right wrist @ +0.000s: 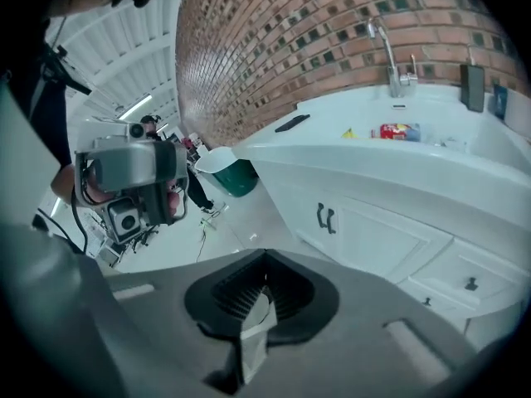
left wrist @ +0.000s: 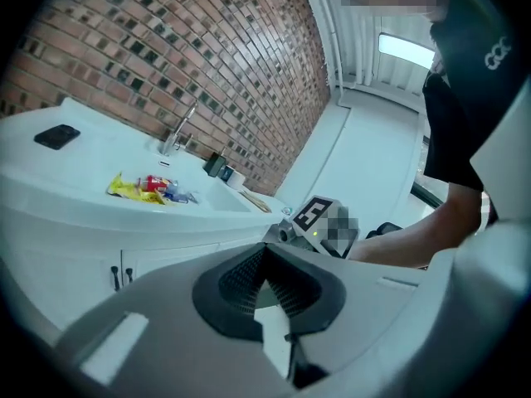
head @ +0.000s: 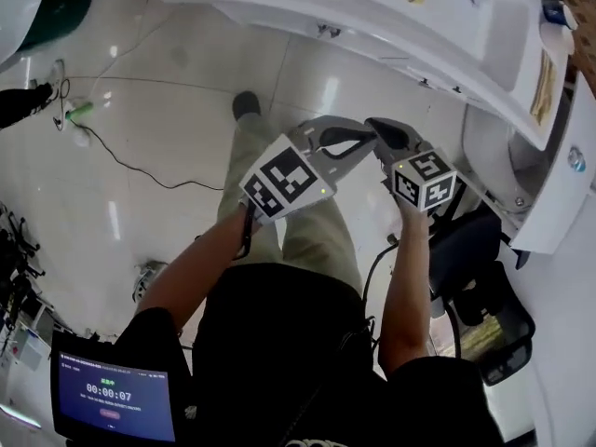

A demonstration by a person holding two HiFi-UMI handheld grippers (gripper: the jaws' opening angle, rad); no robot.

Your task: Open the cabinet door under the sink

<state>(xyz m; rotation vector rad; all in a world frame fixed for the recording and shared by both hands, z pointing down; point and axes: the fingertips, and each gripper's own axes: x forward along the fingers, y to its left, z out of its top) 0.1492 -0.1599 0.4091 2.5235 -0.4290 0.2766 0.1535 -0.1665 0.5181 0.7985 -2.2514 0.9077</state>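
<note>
The white cabinet under the counter shows in the right gripper view, with a pair of black door handles [right wrist: 323, 218] on a panelled door [right wrist: 390, 240] below the faucet [right wrist: 390, 56]. In the left gripper view the same kind of handles [left wrist: 121, 275] sit low at the left. From the head view the handles [head: 326, 32] are small marks under the counter edge. My left gripper [head: 365, 140] and right gripper [head: 382, 130] are held side by side in front of the cabinet, clear of it. Both are shut with nothing between the pads [left wrist: 249, 276] [right wrist: 286, 287].
Snack packets [left wrist: 149, 187] and a black phone [left wrist: 56, 136] lie on the counter. A green bin [head: 56, 7] stands at the far left and a black cable [head: 130, 161] trails across the tiled floor. A black seat [head: 475, 287] is at my right; a screen [head: 116, 399] is at lower left.
</note>
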